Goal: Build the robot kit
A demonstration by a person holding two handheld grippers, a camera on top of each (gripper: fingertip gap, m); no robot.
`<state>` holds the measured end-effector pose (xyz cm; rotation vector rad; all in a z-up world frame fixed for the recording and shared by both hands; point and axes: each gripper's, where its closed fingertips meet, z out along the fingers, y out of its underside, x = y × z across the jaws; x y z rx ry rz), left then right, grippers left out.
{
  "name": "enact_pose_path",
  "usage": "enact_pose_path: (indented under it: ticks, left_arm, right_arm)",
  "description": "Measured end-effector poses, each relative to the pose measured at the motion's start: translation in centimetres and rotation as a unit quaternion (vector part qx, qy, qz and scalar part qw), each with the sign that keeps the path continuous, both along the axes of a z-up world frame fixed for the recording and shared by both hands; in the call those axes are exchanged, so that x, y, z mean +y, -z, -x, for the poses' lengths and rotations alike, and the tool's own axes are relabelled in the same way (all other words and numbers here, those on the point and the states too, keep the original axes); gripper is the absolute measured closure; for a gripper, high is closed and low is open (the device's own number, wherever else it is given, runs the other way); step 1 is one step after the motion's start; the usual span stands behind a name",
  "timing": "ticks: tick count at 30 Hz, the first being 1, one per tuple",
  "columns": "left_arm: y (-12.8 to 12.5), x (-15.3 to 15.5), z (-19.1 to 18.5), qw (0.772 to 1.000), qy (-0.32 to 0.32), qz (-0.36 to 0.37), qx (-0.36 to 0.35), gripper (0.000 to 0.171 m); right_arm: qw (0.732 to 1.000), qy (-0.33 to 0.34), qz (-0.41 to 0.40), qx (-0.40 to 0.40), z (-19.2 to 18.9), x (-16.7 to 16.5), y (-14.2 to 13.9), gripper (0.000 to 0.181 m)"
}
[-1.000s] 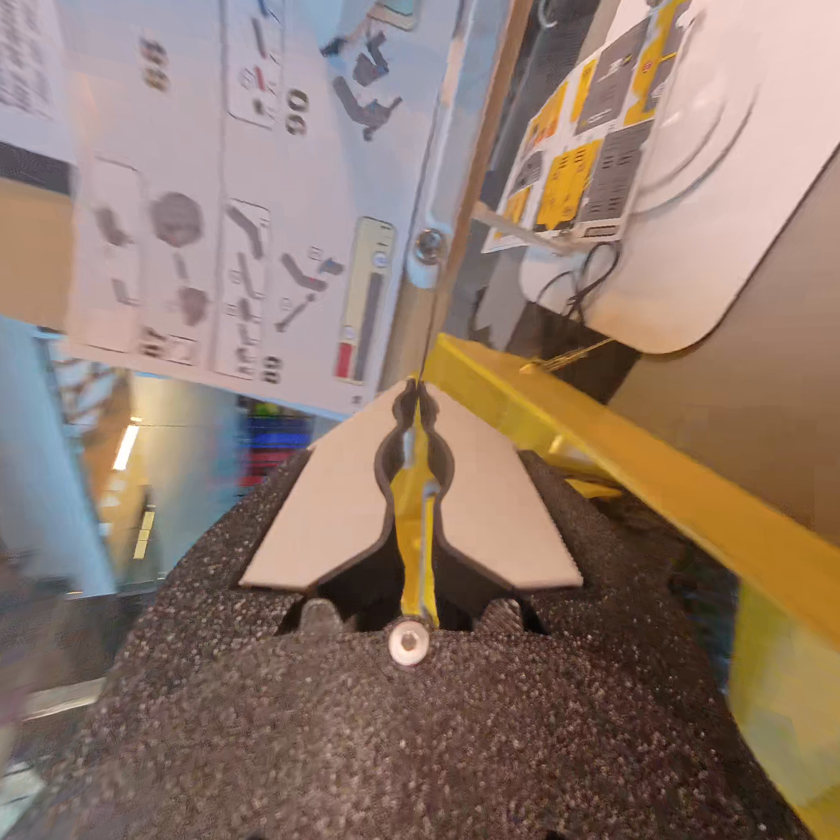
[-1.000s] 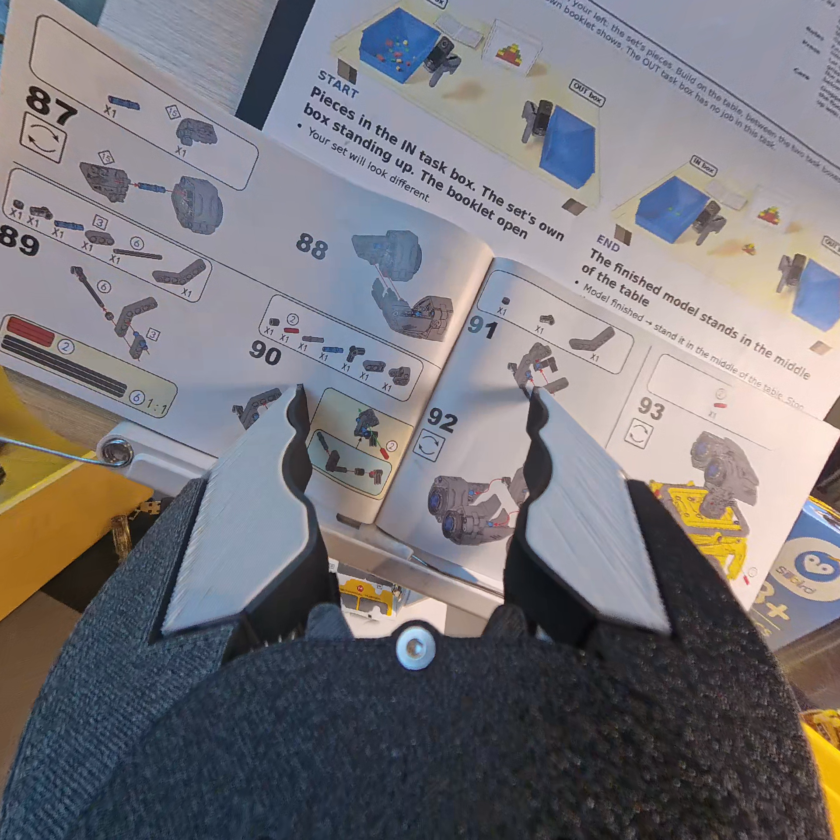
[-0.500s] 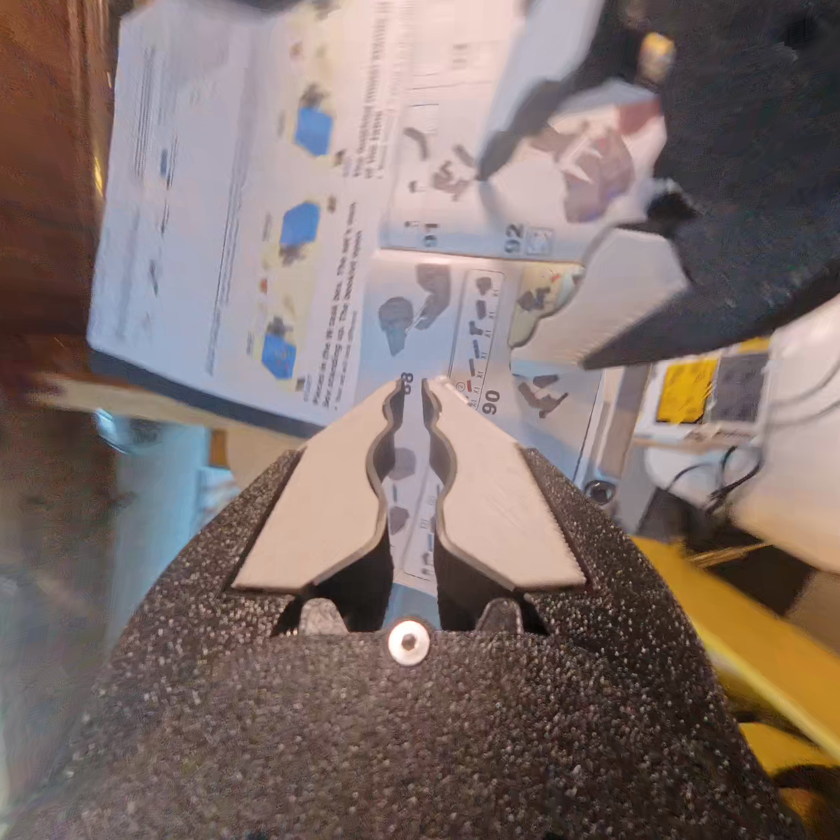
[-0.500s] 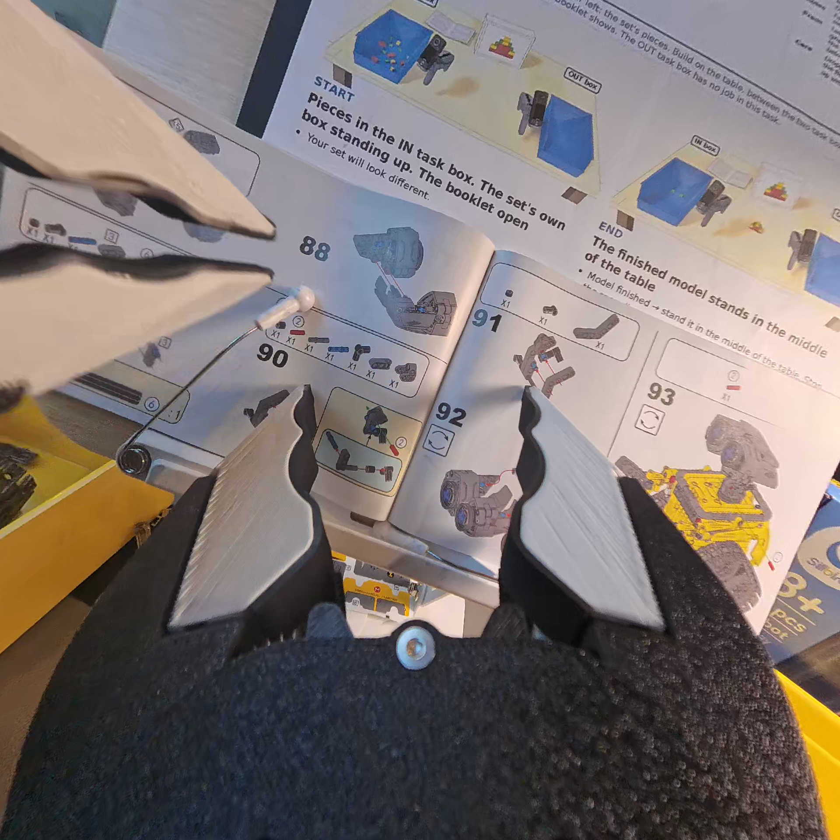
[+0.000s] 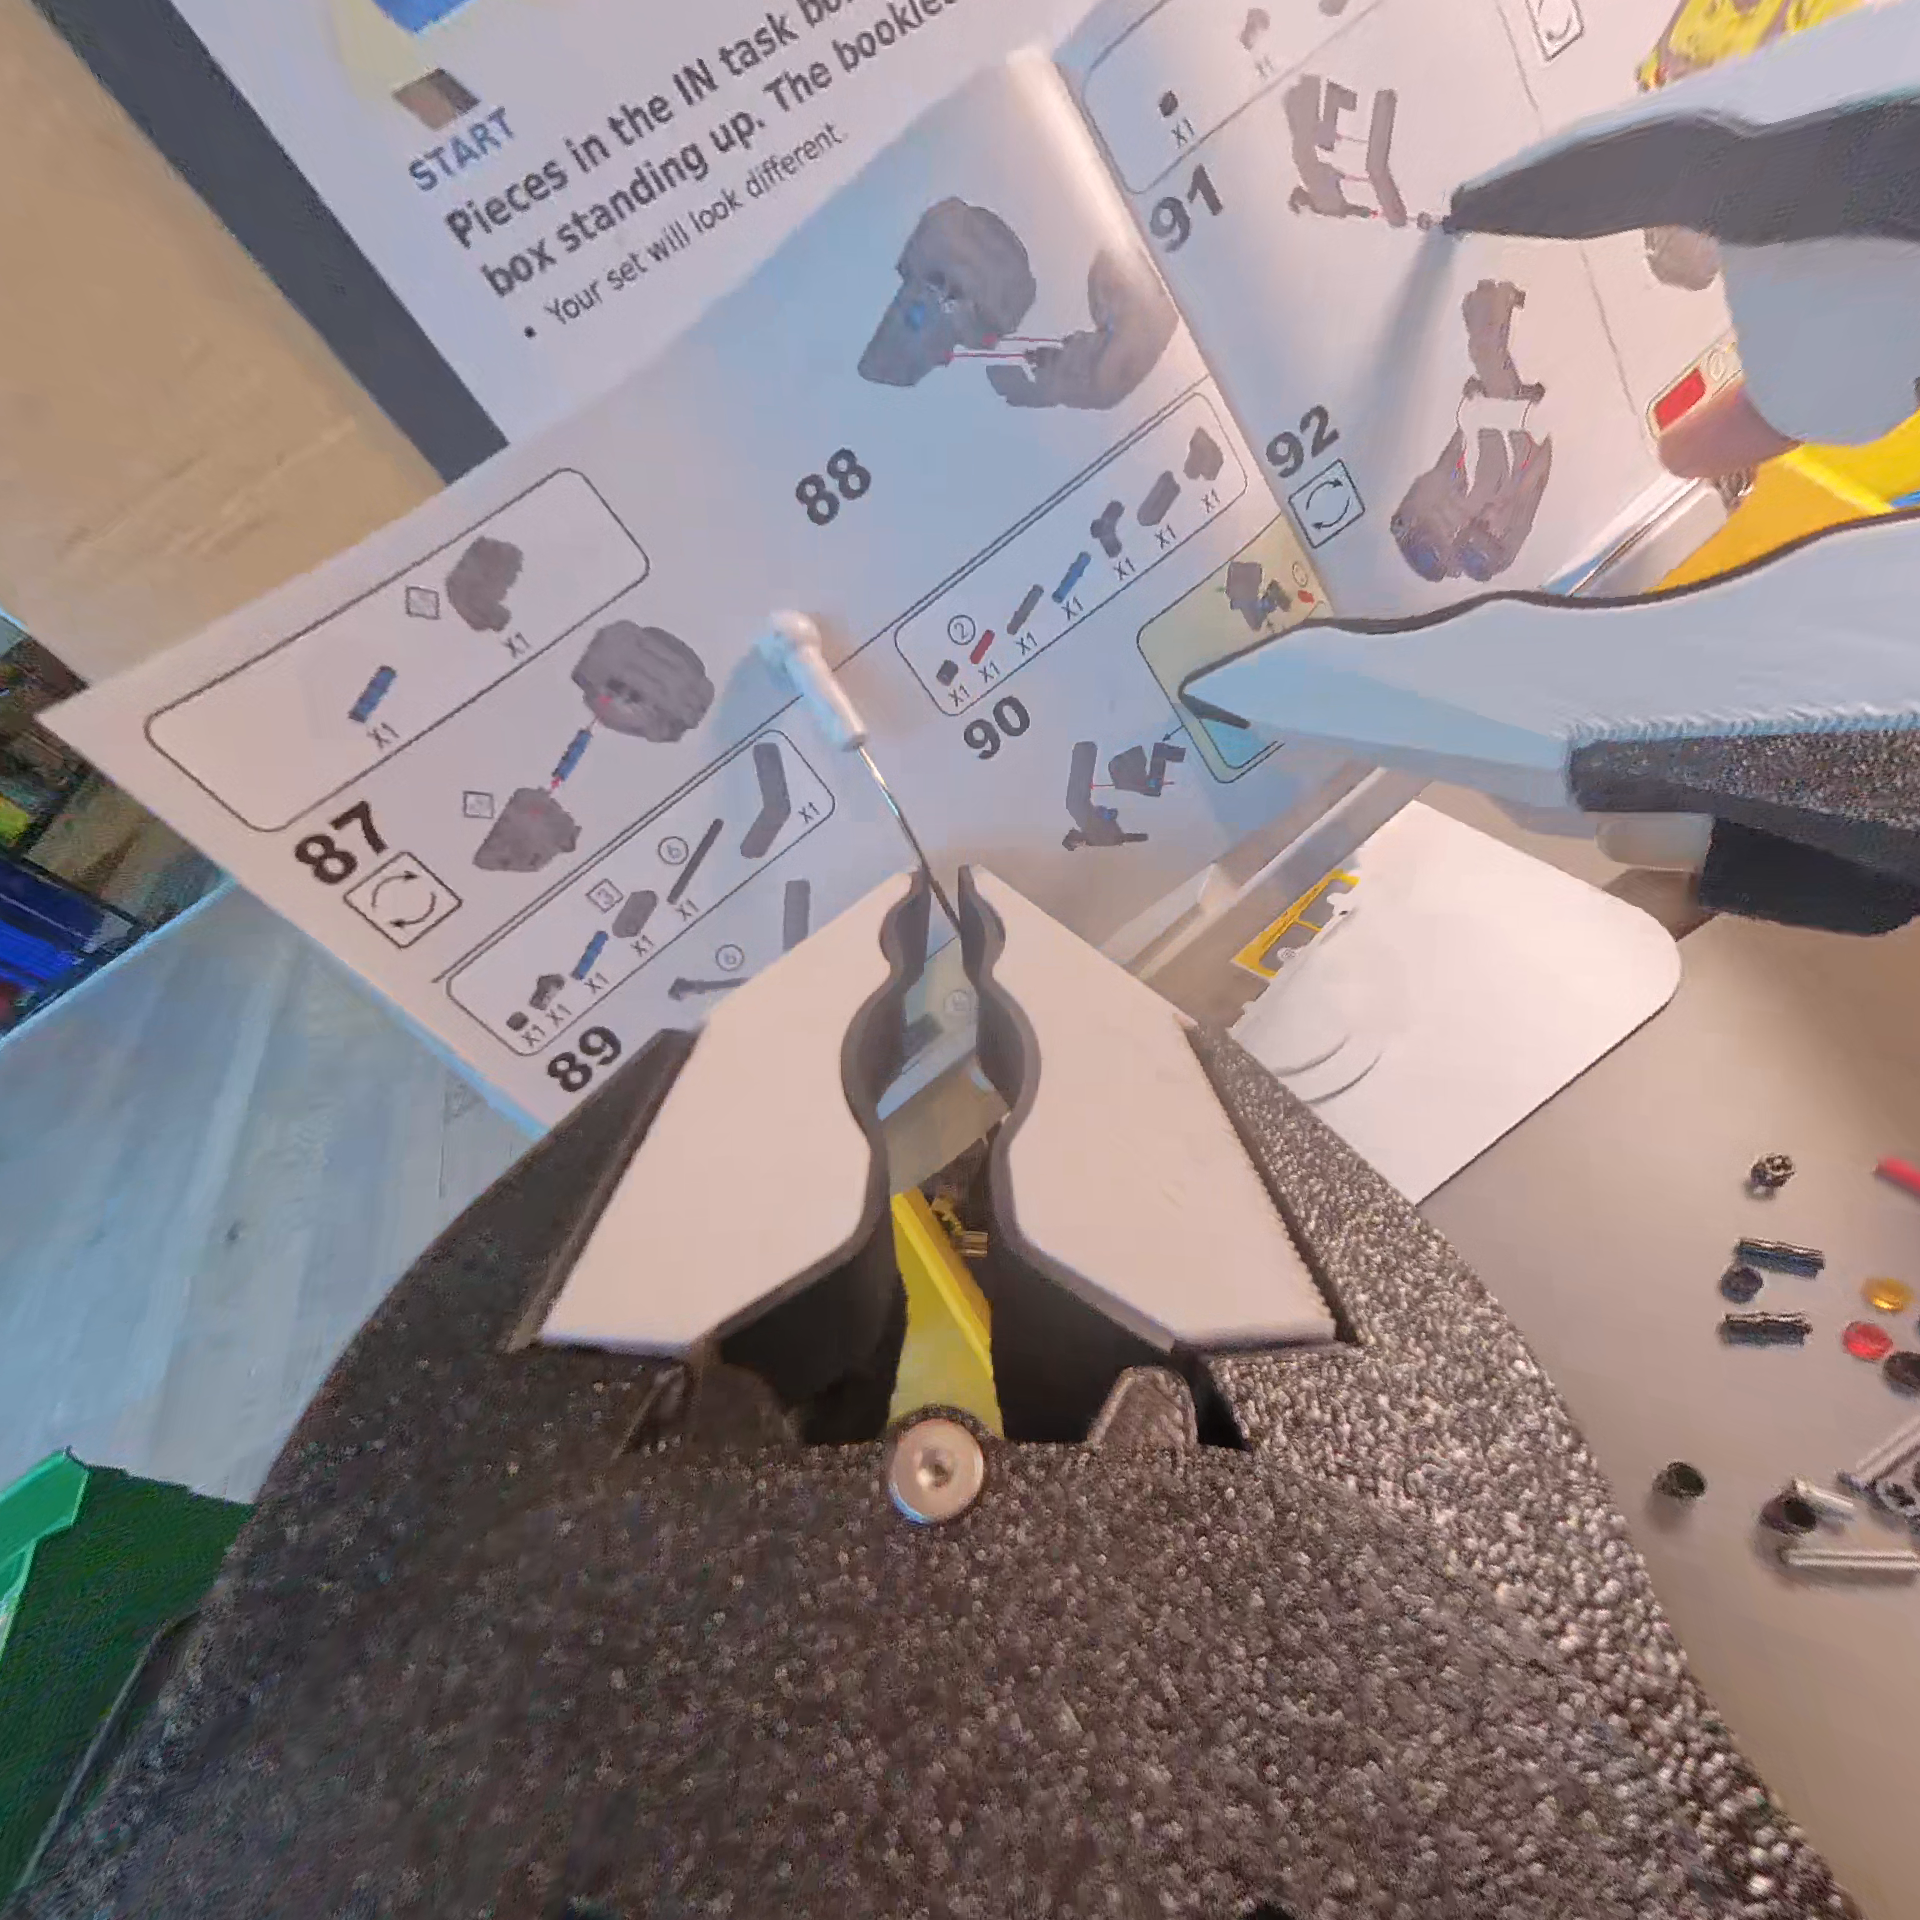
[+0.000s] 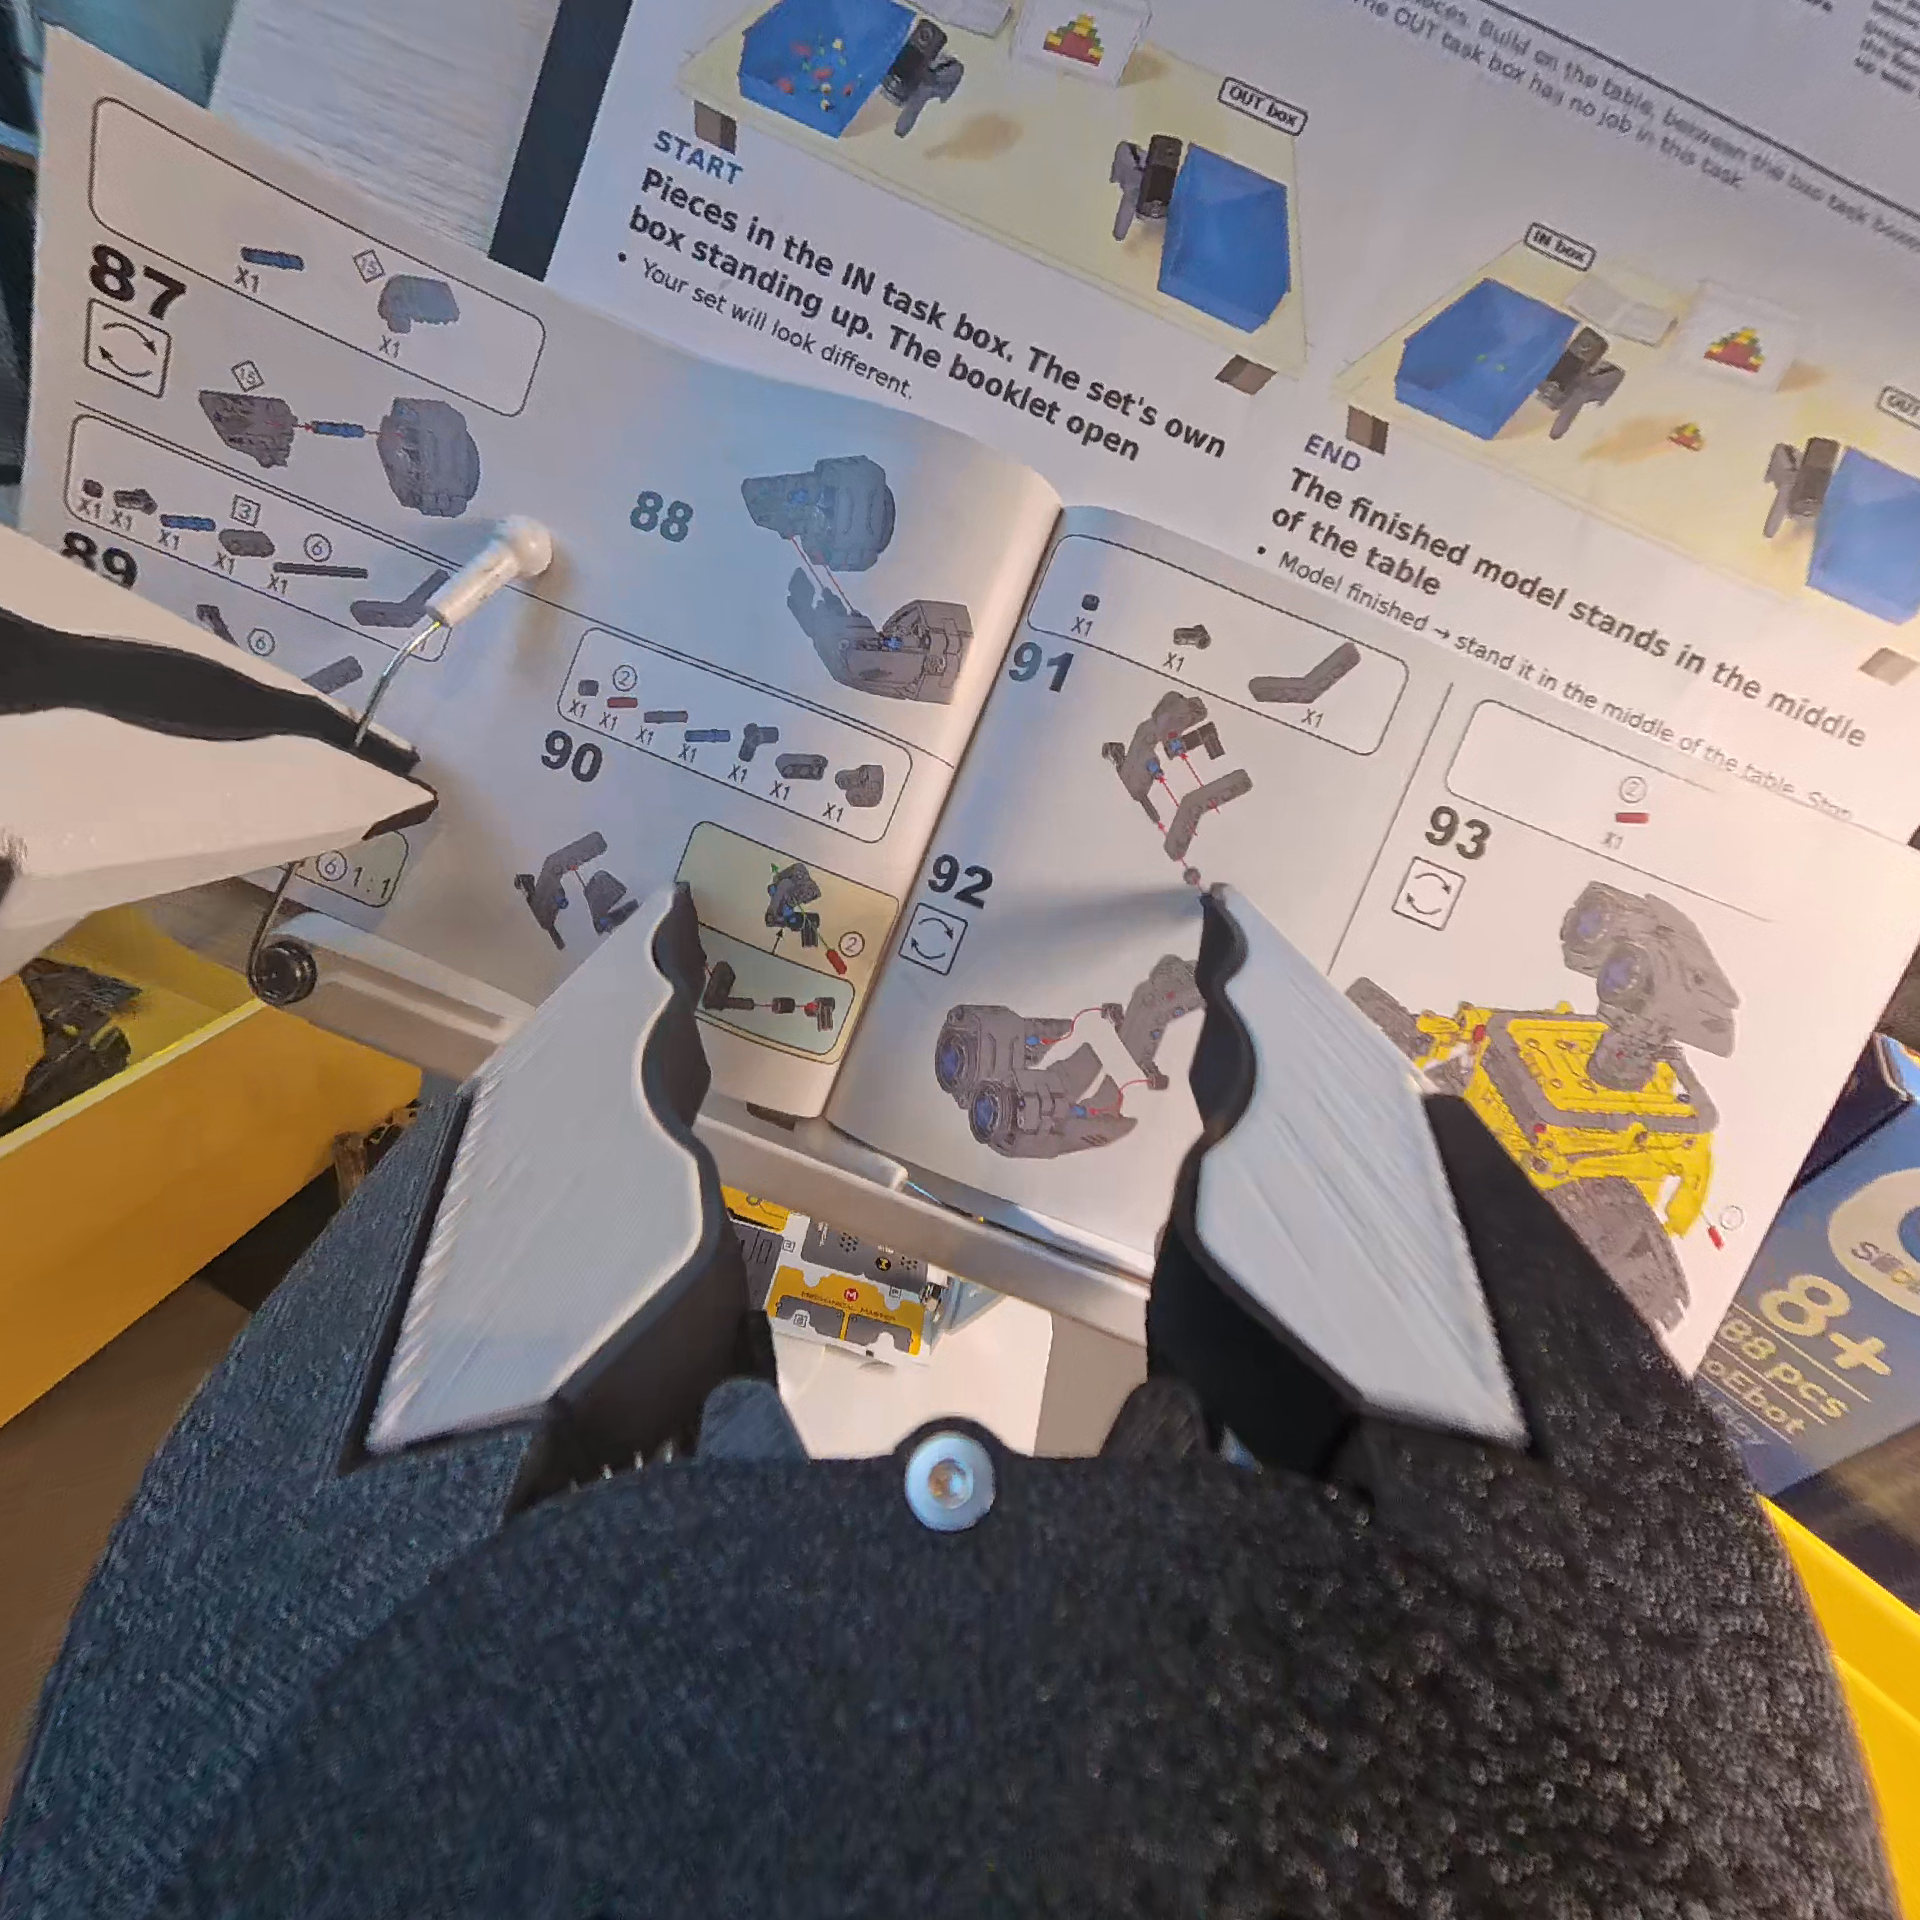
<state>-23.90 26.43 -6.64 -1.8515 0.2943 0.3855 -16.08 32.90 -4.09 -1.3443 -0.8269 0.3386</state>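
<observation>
An open building-instruction booklet [image 6: 727, 623] stands on a metal book stand [image 6: 935, 1195]. My left gripper [image 5: 940, 883] is shut on the stand's thin wire page-holder arm [image 5: 904, 821]. The arm's white tip [image 5: 810, 675] lies against the left page, as the right wrist view [image 6: 499, 571] also shows. The left gripper [image 6: 395, 764] comes in from the left edge of that view. My right gripper [image 6: 945, 904] is open and empty, just in front of the booklet's lower middle. It also shows at the upper right of the left wrist view [image 5: 1325, 447].
A large printed sheet [image 6: 1247, 260] with pictures of blue boxes hangs behind the booklet. A yellow bin [image 6: 156, 1143] sits lower left, a blue carton [image 6: 1829, 1351] at the right. Several small loose parts [image 5: 1787, 1299] lie on the grey table beside the stand's white base [image 5: 1455, 997]. The blue carton [image 6: 1829, 1351] lies some 30 cm from my right tips, 40 cm from my left tips.
My left gripper has swung the wire arm up from beside the yellow bin onto the left page. My right gripper has stayed open and moved slightly closer to the booklet.
</observation>
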Motion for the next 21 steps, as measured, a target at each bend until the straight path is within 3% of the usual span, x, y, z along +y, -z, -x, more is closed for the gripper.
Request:
enact_pose_path:
  ticks: [8, 12, 16, 21]
  left_arm:
    - [-0.1, 0.3, -0.4, 0.999, 0.022, -0.004, 0.034, 0.167]
    - [-0.5, -0.2, -1.0, 0.999, 0.040, -0.017, 0.005, 0.158]
    - [-1.5, -2.2, -1.2, 0.998, 0.048, -0.045, -0.013, 0.152]
    - [-0.7, -3.8, 2.0, 0.998, -0.002, -0.055, -0.038, 0.154]
  right_arm:
    - [1.000, -0.005, 0.001, -0.010, 0.0, 0.0, 0.4, 0.087]
    - [1.000, -0.016, -0.002, -0.003, -0.7, -0.7, -0.2, 0.085]
    - [0.998, -0.020, -0.006, 0.060, -4.7, -1.6, -2.2, 0.085]
    - [0.995, 0.014, 0.018, 0.100, -10.7, 0.0, -2.4, 0.097]
